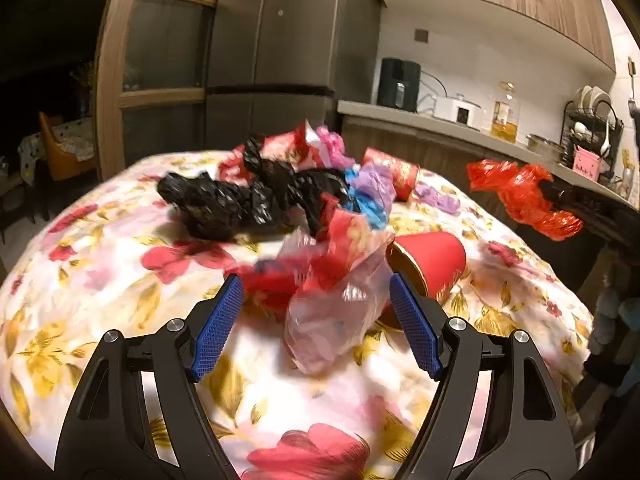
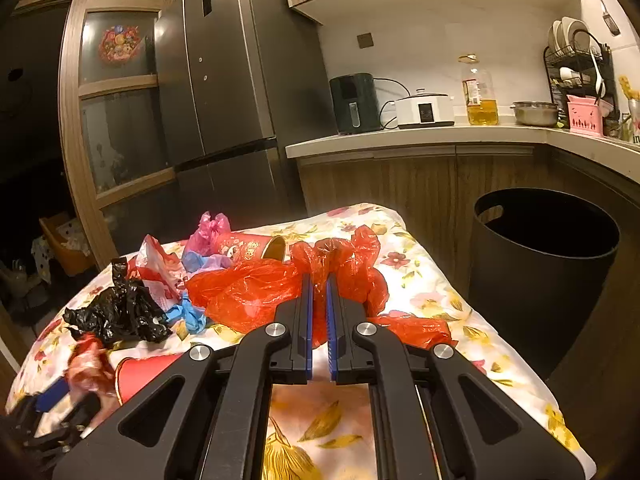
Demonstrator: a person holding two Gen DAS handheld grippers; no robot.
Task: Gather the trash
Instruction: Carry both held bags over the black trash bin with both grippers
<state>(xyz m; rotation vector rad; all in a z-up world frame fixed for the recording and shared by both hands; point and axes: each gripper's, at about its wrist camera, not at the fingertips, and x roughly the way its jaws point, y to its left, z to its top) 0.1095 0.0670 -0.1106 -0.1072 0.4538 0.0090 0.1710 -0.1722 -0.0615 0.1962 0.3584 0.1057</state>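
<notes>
My left gripper (image 1: pixel 315 278) stands open just above the flowered tablecloth (image 1: pixel 100 280). A crumpled clear-pink plastic bag (image 1: pixel 332 316) with red scraps lies between its blue pads (image 1: pixel 218 328), and neither pad presses on it. A red paper cup (image 1: pixel 432 264) lies on its side just right of the bag. My right gripper (image 2: pixel 319 280) is shut on a red plastic bag (image 2: pixel 248 292), which bulges out on both sides of the fingers over the table's right part. The red plastic bag (image 1: pixel 520 196) shows in the left wrist view at the far right, off the table.
A trash pile sits mid-table: a black bag (image 1: pixel 232 204), blue and purple bags (image 1: pixel 372 192), another red cup (image 2: pixel 248 248). A black bin (image 2: pixel 540 256) stands on the floor right of the table (image 2: pixel 420 280). Beyond are a fridge (image 2: pixel 240 80) and a kitchen counter (image 2: pixel 420 136).
</notes>
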